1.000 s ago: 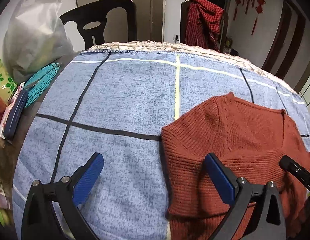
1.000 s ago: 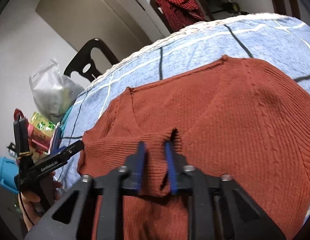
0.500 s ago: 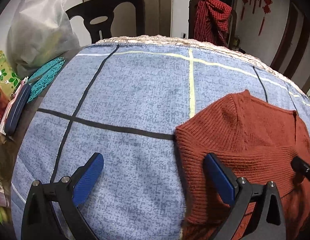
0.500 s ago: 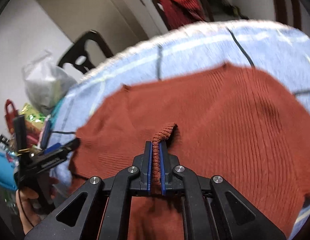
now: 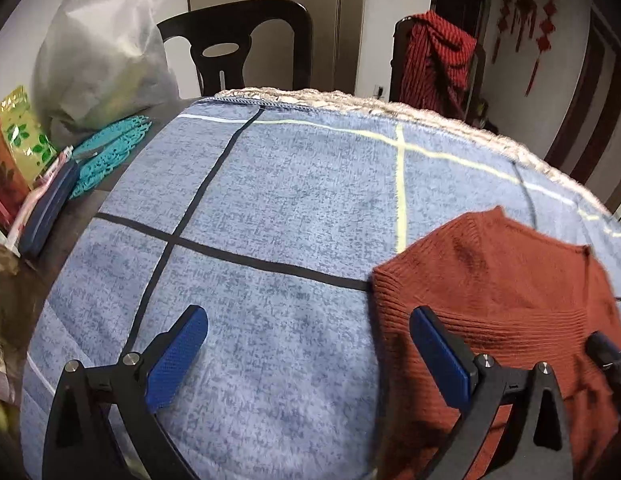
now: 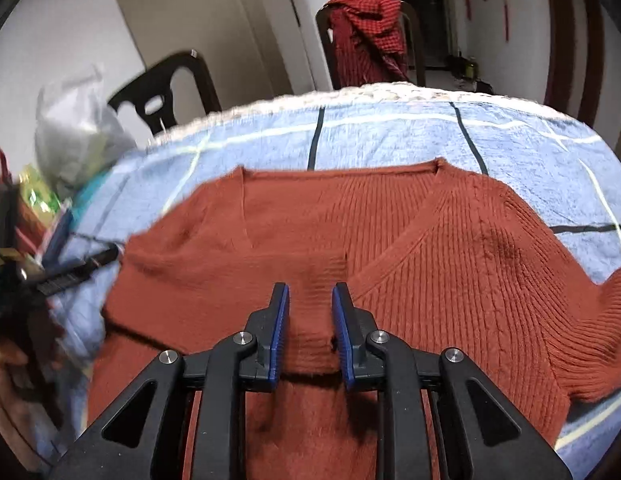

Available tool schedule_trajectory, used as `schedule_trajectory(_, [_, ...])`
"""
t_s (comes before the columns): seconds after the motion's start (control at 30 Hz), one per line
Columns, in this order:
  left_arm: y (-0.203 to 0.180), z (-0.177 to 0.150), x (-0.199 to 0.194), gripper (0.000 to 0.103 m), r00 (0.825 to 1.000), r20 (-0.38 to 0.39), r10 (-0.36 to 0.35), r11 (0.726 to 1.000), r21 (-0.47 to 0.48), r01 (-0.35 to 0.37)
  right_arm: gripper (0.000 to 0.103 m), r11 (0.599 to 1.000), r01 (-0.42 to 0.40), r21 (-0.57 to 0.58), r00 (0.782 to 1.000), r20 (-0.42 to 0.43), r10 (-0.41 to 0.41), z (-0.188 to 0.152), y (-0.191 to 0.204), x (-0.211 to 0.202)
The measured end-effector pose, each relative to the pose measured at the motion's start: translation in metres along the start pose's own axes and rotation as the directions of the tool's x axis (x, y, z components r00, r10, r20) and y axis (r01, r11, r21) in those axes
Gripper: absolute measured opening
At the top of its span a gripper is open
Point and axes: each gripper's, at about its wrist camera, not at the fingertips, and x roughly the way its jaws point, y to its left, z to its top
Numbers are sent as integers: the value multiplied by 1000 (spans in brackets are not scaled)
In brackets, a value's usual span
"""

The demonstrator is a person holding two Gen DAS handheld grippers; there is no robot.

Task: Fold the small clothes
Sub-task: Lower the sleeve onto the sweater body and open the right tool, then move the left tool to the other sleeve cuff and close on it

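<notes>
Right wrist view: the right gripper (image 6: 309, 320) sits nearest, its blue pads a little apart after just opening, with a ribbed sleeve cuff of the rust-red sweater (image 6: 410, 240) lying loose between them and no pad pressing on it. The sweater is spread flat beyond, V-neck toward the far side, one sleeve folded in across the chest, on the blue checked cloth (image 6: 390, 136) that covers the table. At the left edge, blurred, the left gripper shows as a dark bar beside the sweater's shoulder.

Left wrist view: the left gripper (image 5: 310, 352) has its jaws spread wide and holds nothing; one blue pad is over bare cloth, the other over the sweater's left edge. Whether that pad touches the knit I cannot tell. Farther left, off the cloth, lie turquoise hangers (image 5: 110, 152) and a white plastic bag (image 5: 98, 60). Behind the table stand a dark chair (image 5: 250, 40) and a second chair draped with a red checked garment (image 5: 438, 64).
</notes>
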Motion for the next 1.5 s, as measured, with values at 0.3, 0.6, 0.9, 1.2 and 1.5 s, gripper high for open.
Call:
schedule_trajectory(0.3, [-15,-5,-55,102,979,-13,-206,978,32,206,23,996,91,4,995,27,-91,-11,-16,-28])
schedule_trajectory(0.6, [-77,-16,-98,102,936,-39,-350,925,144,352,23,994,87,64,995,47,-90,-39,-45,-74])
schedule_trajectory(0.9, [-163,-39,-114,101,881,-93,-464,840,269,471,38,979,160,130,982,83,-172,-75,-104,-128])
schedule_trajectory(1.2, [-273,-79,-121,96,832,-187,-522,714,438,546,38,938,216,272,960,114,-255,-110,-170,-172])
schedule_trajectory(1.5, [-372,-107,-115,94,801,-286,-525,605,537,588,38,895,256,365,939,127,-321,-134,-223,-196])
